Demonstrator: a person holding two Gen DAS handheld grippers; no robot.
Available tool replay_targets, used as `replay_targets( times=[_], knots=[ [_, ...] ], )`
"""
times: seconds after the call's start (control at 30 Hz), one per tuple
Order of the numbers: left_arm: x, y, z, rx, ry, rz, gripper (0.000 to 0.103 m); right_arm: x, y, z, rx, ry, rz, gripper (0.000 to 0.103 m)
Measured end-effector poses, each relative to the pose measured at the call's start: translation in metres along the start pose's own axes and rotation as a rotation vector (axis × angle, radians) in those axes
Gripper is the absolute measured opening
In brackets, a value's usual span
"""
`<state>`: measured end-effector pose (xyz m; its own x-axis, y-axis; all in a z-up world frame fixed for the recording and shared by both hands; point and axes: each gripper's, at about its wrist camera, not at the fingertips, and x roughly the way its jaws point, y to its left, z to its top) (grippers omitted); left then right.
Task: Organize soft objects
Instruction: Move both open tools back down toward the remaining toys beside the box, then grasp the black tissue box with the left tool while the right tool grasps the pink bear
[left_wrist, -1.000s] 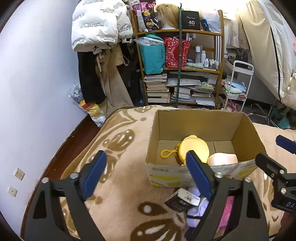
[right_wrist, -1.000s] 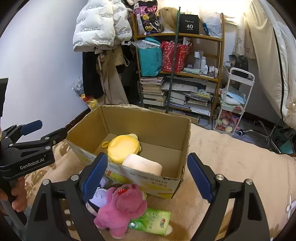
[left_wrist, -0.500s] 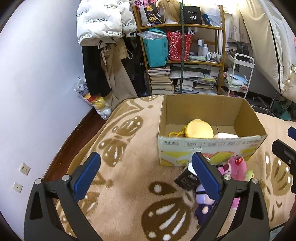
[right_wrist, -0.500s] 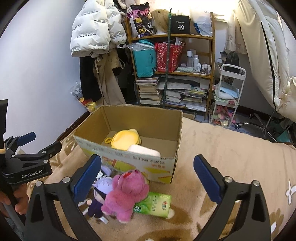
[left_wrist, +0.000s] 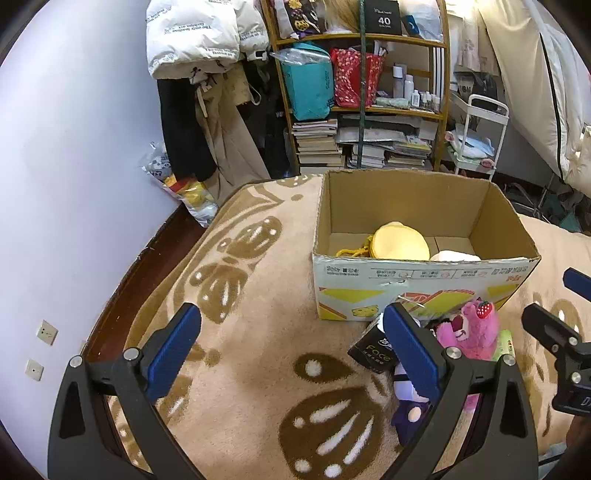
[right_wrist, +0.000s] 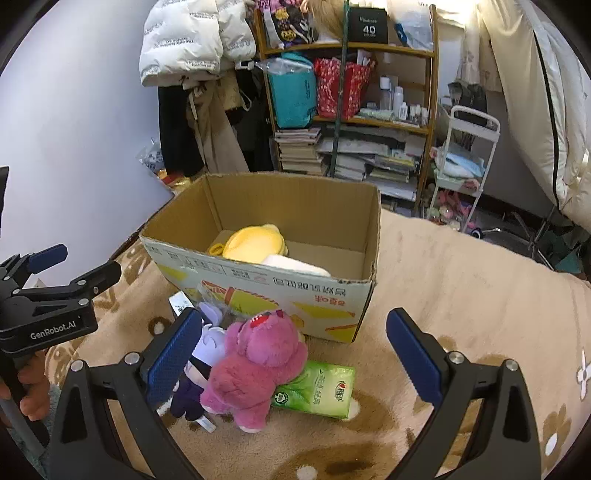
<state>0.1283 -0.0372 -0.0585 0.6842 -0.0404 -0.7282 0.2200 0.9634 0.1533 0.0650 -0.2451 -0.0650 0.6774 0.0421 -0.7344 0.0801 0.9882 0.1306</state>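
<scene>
Lying face toward box (right_wrist: 280, 258), pink plush bear (right_wrist: 255, 365), both jaws wide, empty.

Cardboard box (right_wrist: 325, 291): open-topped, upright on the tan patterned blanket, yellow print on its near wall.

Yellow round plush (right_wrist: 255, 243): inside the box, lying flat toward its left half, yellow loop at its edge.

Pale cream soft item (right_wrist: 295, 264): inside the box, against the near wall, beside the yellow plush.

Pink plush bear (right_wrist: 255, 365): outside, just before the box's near wall, lying tilted.

Purple-and-white plush (right_wrist: 201, 354): outside, left of the bear, touching it.

Green tissue pack (right_wrist: 317, 389): flat, partly under the bear.

Black tissue pack (left_wrist: 373, 349): at the box's near left corner.
</scene>
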Motion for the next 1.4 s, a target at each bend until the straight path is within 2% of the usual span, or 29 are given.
replay_targets(
  times=[0.4,0.63,0.83,0.97,1.17,1.4],
  knots=[
    [0.021,-0.005,-0.002,0.017,0.047,-0.009,0.098,0.032,0.001,-0.006,0.003,0.098,-0.002,0.103],
    [0.033,-0.016,-0.003,0.058,0.085,-0.04,0.098,0.045,0.009,-0.011,-0.021,0.137,0.011,0.103],
    [0.043,-0.023,-0.004,0.08,0.11,-0.063,0.098,0.062,0.012,-0.02,-0.02,0.217,0.038,0.103],
    [0.055,-0.029,-0.007,0.106,0.146,-0.064,0.098,0.072,0.011,-0.026,-0.01,0.262,0.027,0.103],
    [0.069,-0.035,-0.012,0.136,0.218,-0.127,0.098,0.079,0.009,-0.03,-0.007,0.29,0.032,0.103],
    [0.072,-0.046,-0.015,0.179,0.226,-0.143,0.098,0.087,0.014,-0.033,-0.036,0.32,0.026,0.103]
  ],
)
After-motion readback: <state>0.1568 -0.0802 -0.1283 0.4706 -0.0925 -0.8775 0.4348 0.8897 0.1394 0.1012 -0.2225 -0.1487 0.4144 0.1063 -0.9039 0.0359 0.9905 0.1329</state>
